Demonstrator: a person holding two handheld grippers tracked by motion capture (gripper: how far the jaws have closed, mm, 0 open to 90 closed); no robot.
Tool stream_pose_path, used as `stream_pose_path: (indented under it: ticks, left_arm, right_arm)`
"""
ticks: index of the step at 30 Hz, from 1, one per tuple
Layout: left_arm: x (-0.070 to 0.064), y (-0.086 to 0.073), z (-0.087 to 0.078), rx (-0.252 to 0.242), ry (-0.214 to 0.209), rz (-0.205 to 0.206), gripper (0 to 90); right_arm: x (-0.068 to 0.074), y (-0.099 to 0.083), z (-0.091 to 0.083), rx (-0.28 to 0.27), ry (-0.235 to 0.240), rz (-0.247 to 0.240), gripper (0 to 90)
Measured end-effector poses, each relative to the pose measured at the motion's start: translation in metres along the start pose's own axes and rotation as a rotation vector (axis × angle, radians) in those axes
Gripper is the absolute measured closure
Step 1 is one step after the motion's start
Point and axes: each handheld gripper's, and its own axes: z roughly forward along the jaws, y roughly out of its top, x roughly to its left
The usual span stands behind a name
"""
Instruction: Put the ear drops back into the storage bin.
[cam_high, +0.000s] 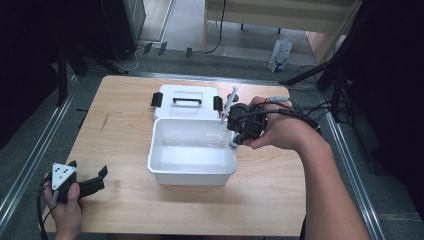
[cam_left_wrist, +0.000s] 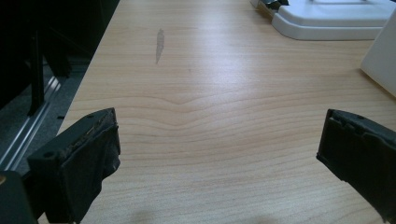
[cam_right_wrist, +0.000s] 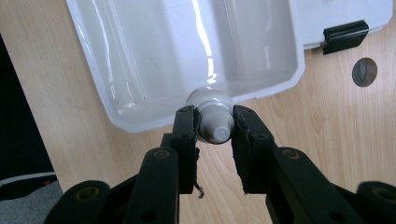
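Observation:
An open white plastic box (cam_high: 192, 177) stands mid-table, its lid (cam_high: 187, 111) with a black handle lying flat behind it. My right gripper (cam_high: 235, 140) hovers at the box's right rim, shut on a white tube (cam_high: 228, 106) whose flat end sticks up above the hand. In the right gripper view the jaws pinch the tube's ridged cap (cam_right_wrist: 214, 127) just over the box's edge (cam_right_wrist: 280, 86); the right gripper (cam_right_wrist: 214, 116) points down at the tray. My left gripper (cam_high: 92, 182) rests open near the table's front left corner, and the left gripper (cam_left_wrist: 219, 140) has bare wood between its jaws.
Black latches (cam_high: 156, 98) sit on the lid's sides. A round cable hole (cam_right_wrist: 364, 72) is in the tabletop beside the lid. A grey scuff (cam_left_wrist: 159, 44) marks the wood left of the box. Metal rails and dark stands flank the table.

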Motion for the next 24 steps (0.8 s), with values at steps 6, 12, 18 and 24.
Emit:
stream_pose_path:
  ticks: [6,12,18,24]
  left_arm:
    - [0.000,0.000,0.000,0.001,0.000,-0.001,0.0]
    - [0.000,0.000,0.000,0.002,0.000,-0.005,0.0]
    - [0.001,0.000,0.000,0.001,0.000,-0.010,0.0]
    - [0.001,0.000,0.000,0.000,0.000,-0.011,0.0]
  right_arm:
    - [0.000,0.008,0.007,-0.006,0.004,-0.025,72.0]
    - [0.000,0.016,0.020,-0.010,-0.006,-0.043,72.0]
    - [0.000,0.019,0.035,-0.007,-0.014,-0.070,72.0]
    - [0.000,0.019,0.045,0.005,-0.022,-0.082,71.9]
